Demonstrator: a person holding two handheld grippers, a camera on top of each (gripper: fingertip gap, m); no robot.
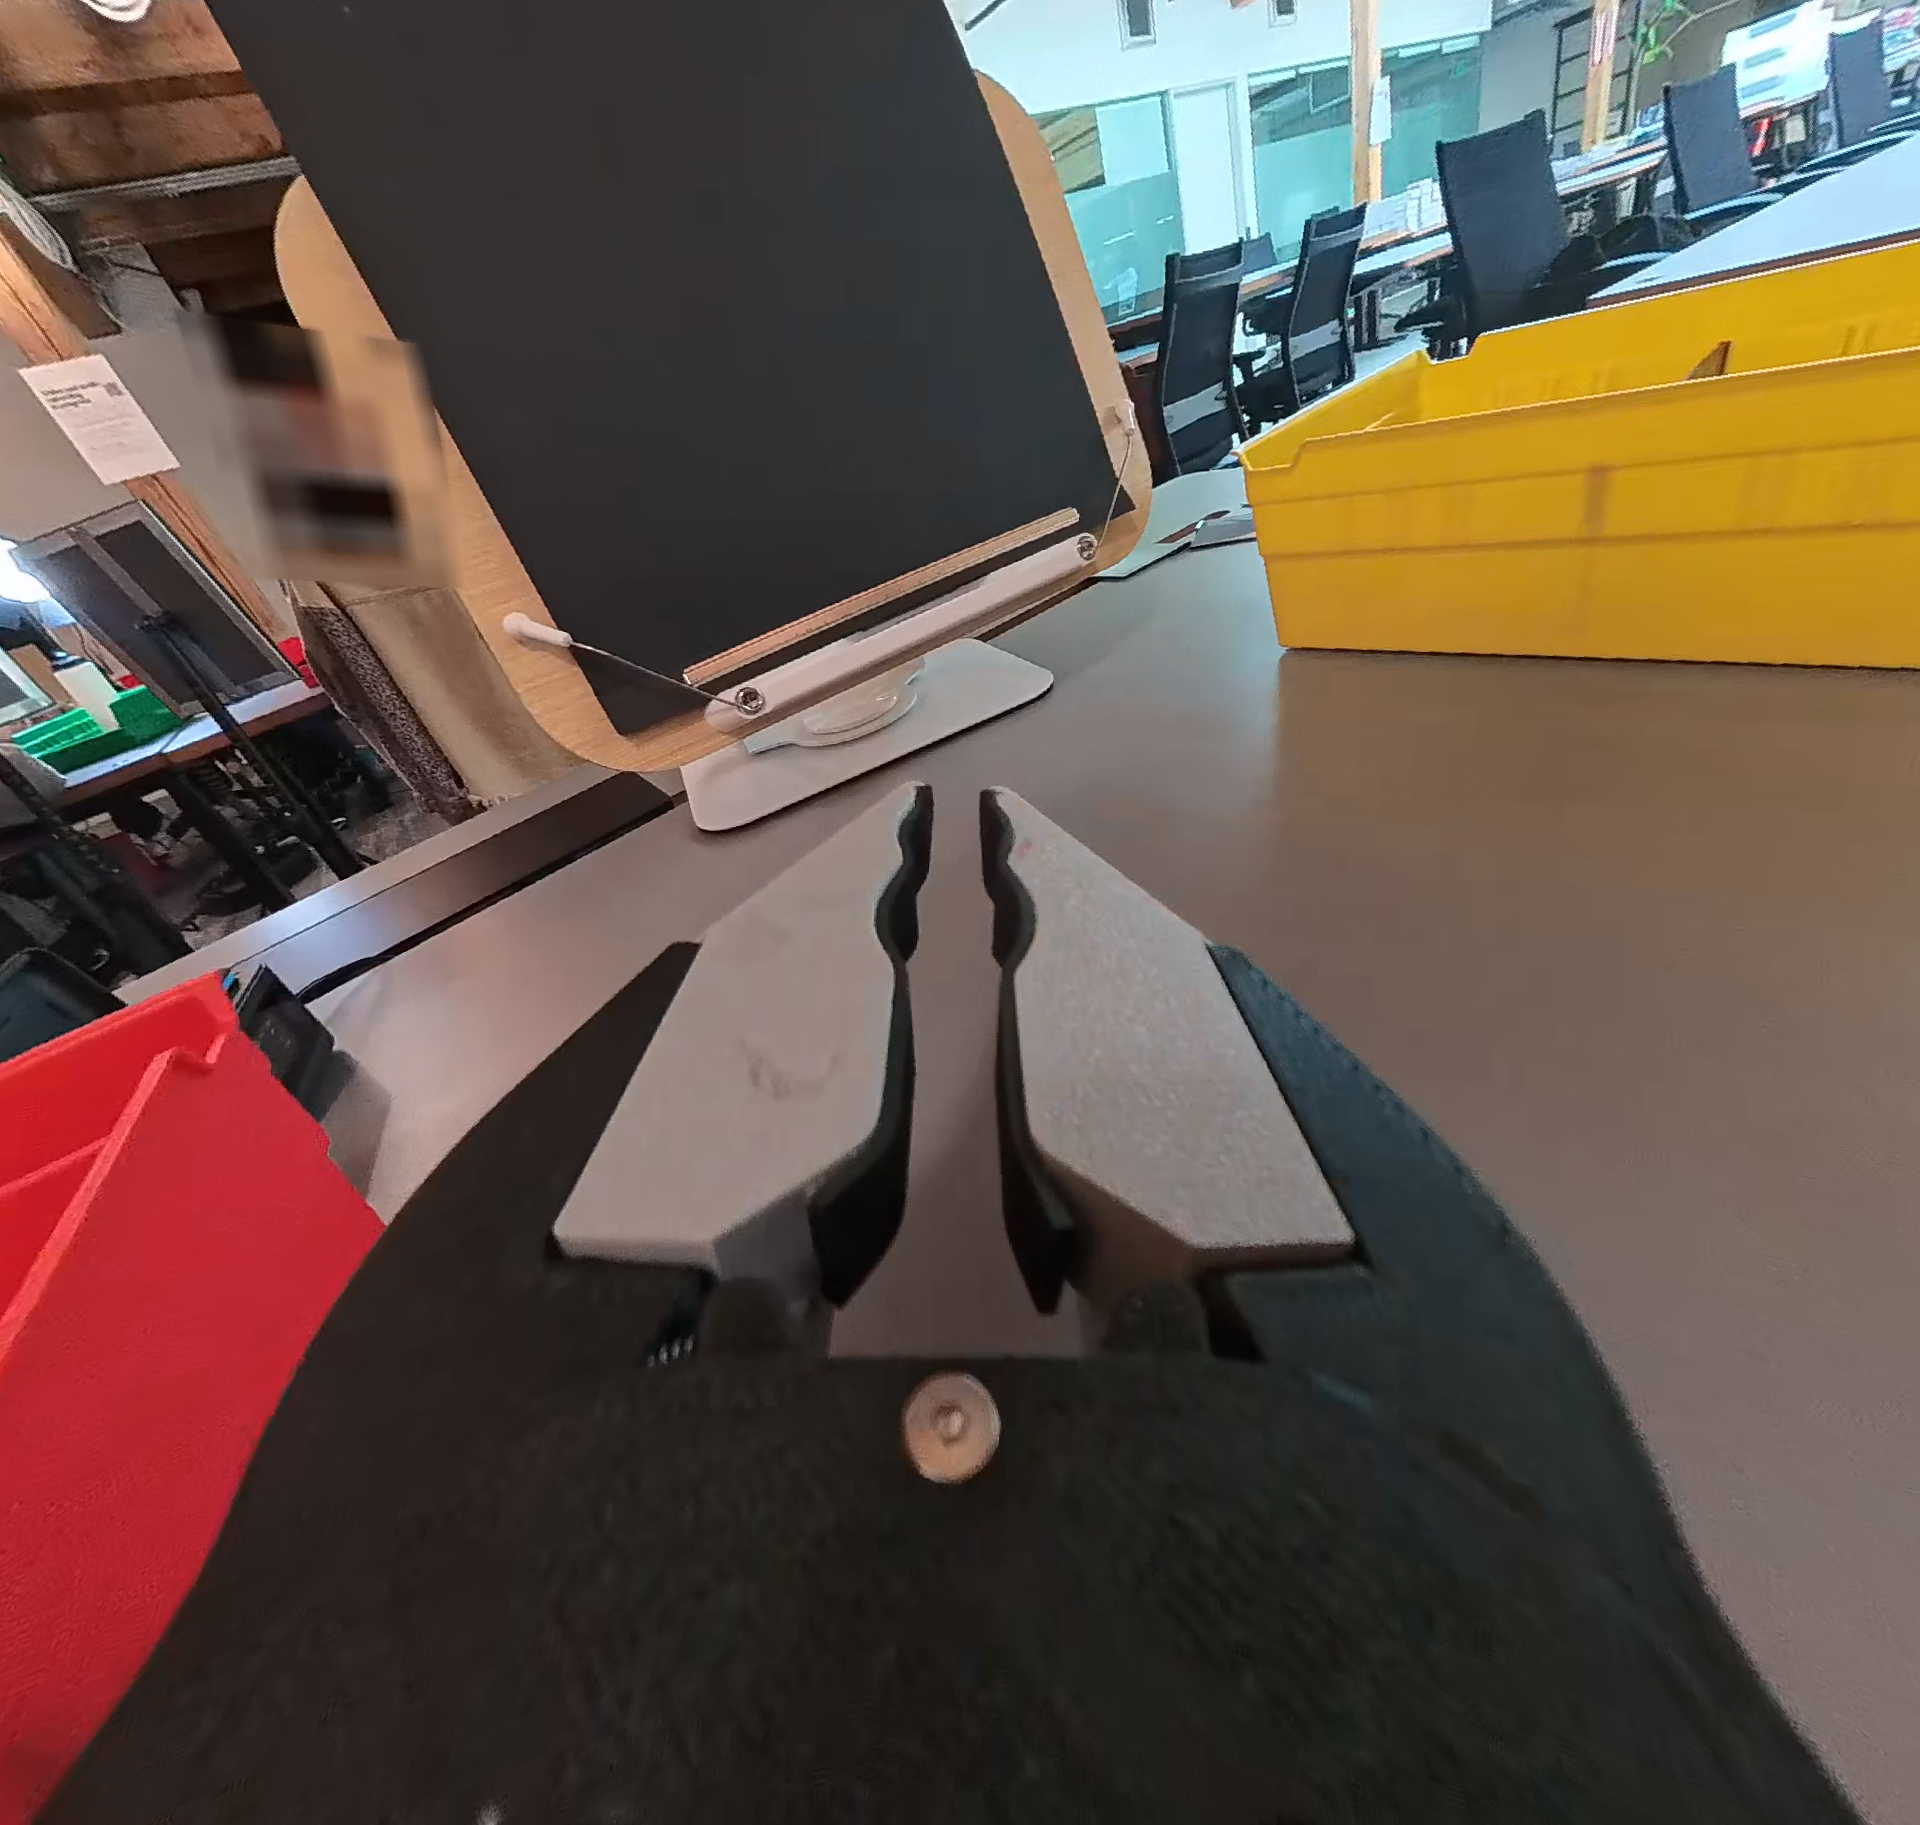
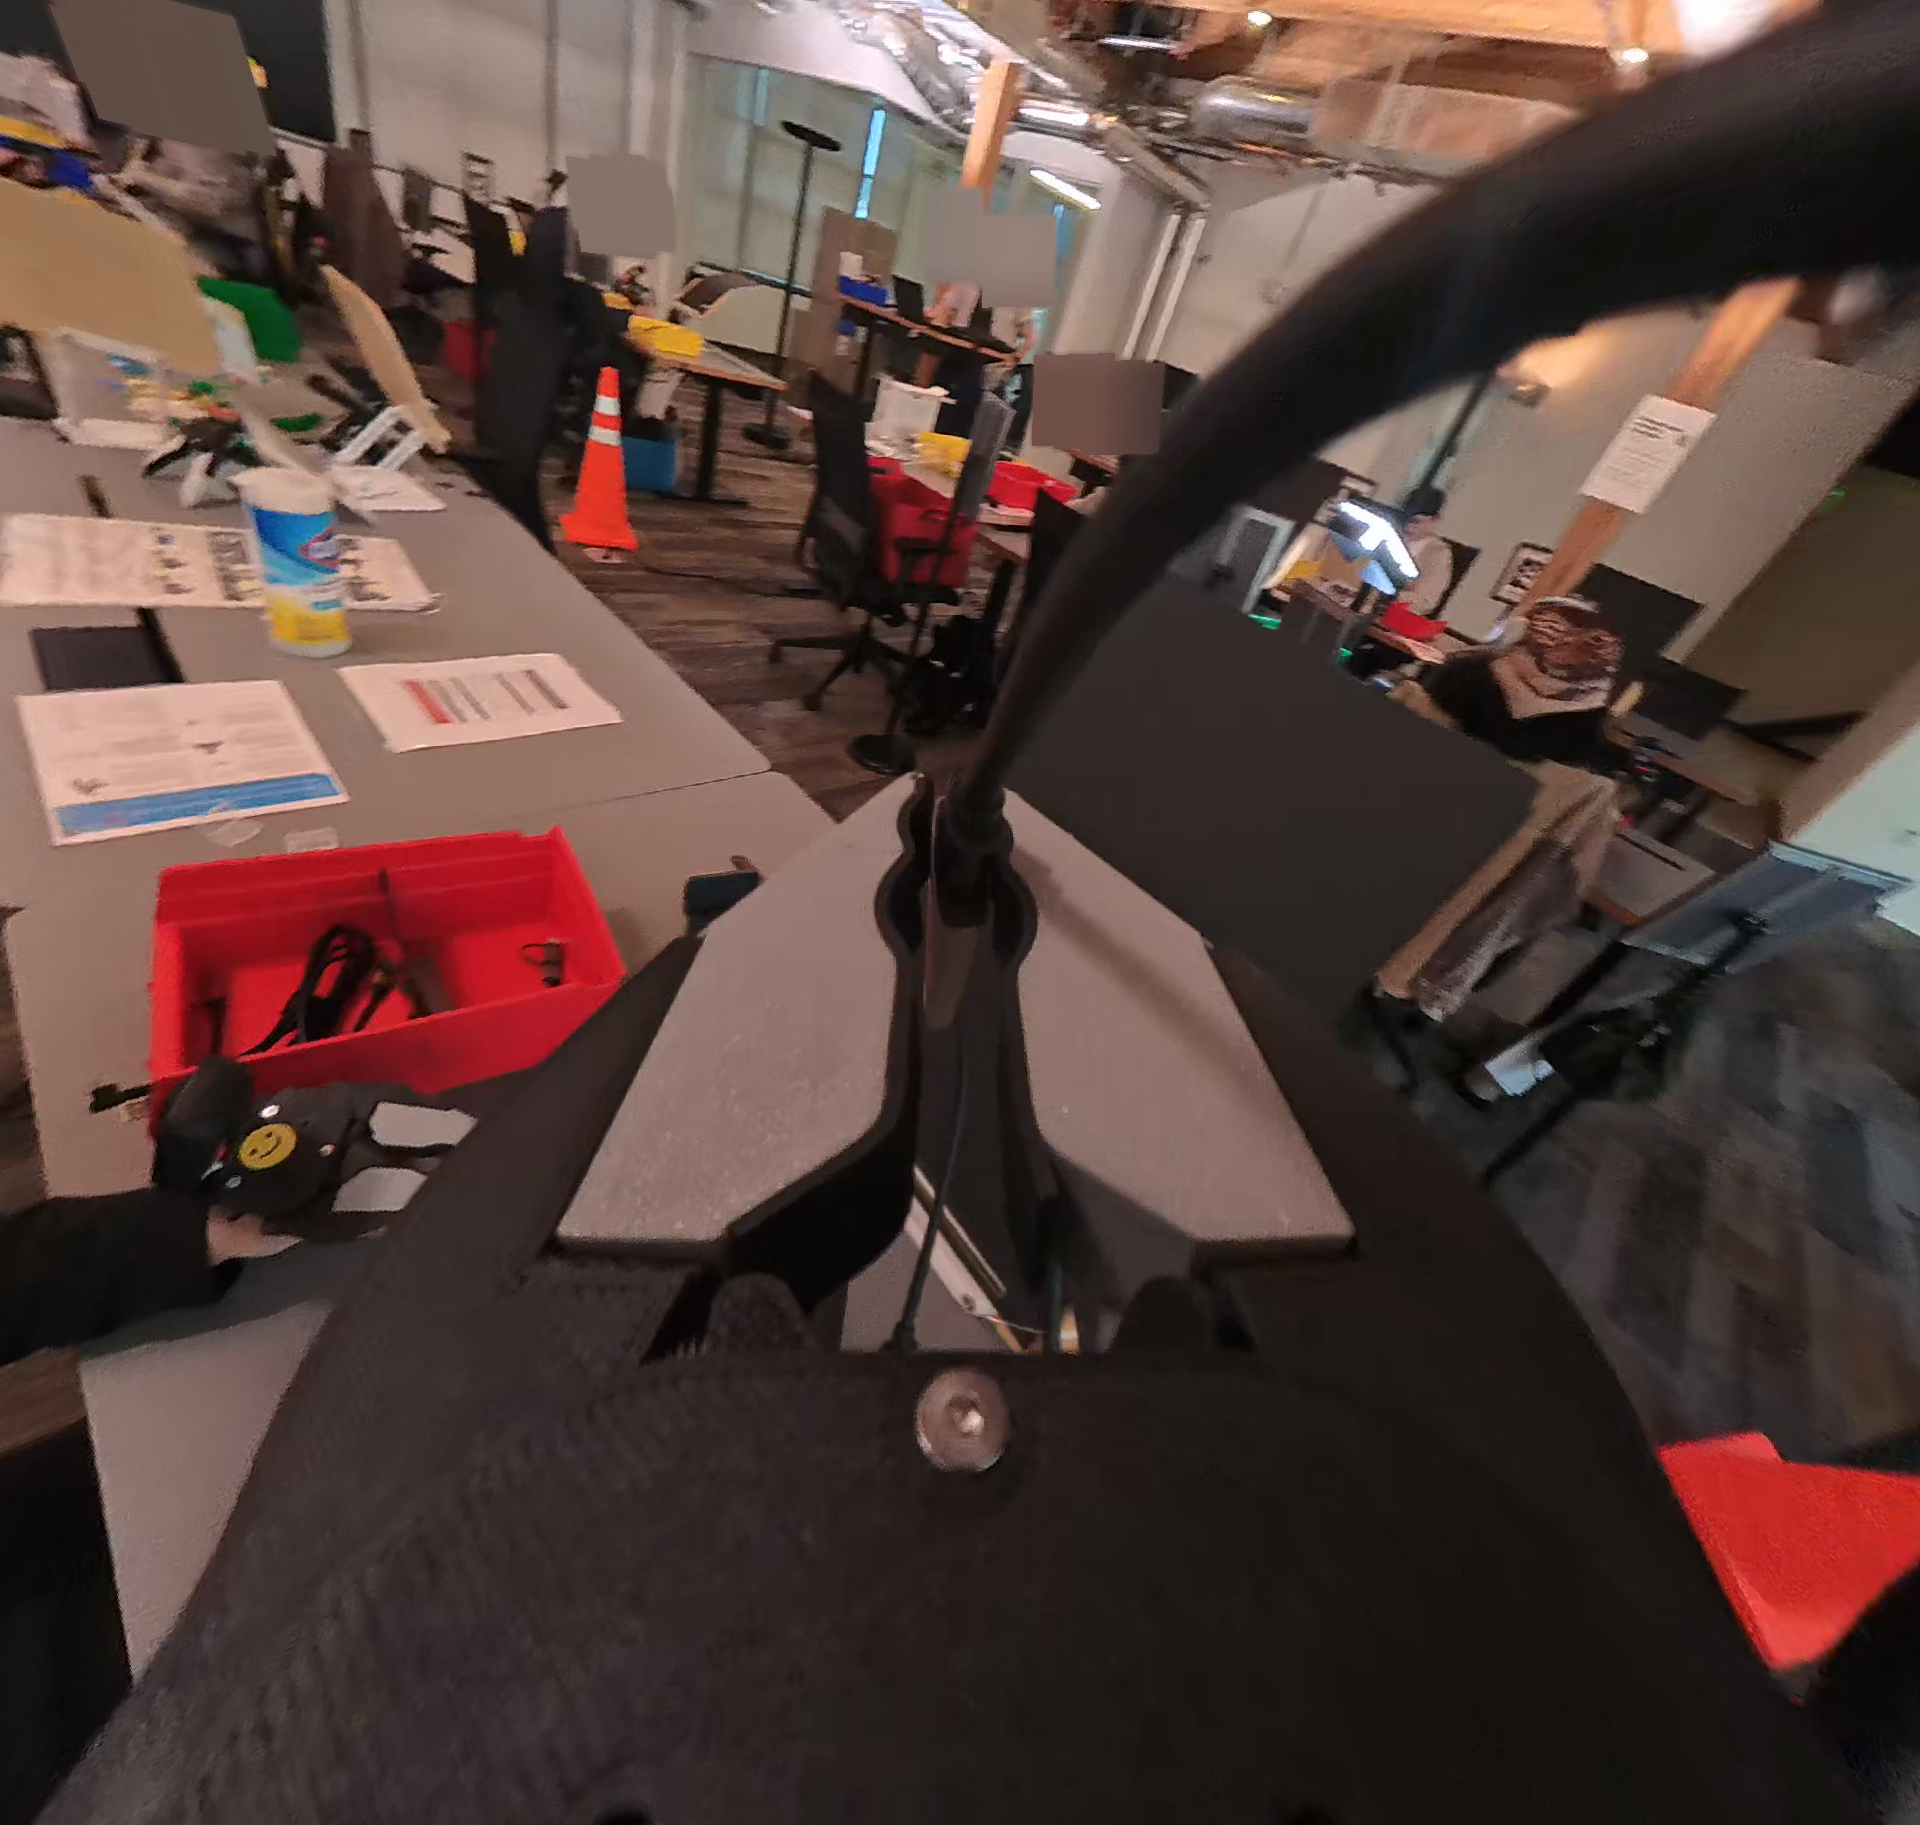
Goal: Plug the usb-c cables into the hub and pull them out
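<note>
Grey worktop [image 2: 540, 570] runs through an open office. On it sits a red bin [image 2: 384, 954], its compartments holding coiled black cables [image 2: 332, 986]. A yellow bin [image 1: 1600, 518] stands farther along, its contents hidden. The right claw [image 2: 961, 830] is clenched on a black usb-c cable [image 2: 1351, 321] that arcs upward. The left claw [image 1: 956, 809] hovers over the worktop, slightly parted, gripping nothing.

- Wall notice [image 1: 99, 414], white sheet: print too small to read
- Wipes canister [image 2: 296, 562]: label blurred
- Printed sheets [image 2: 179, 759] on grey table [image 2: 582, 736]: text illegible
- Round yellow smiley sticker [image 2: 264, 1146]: no wording
</note>
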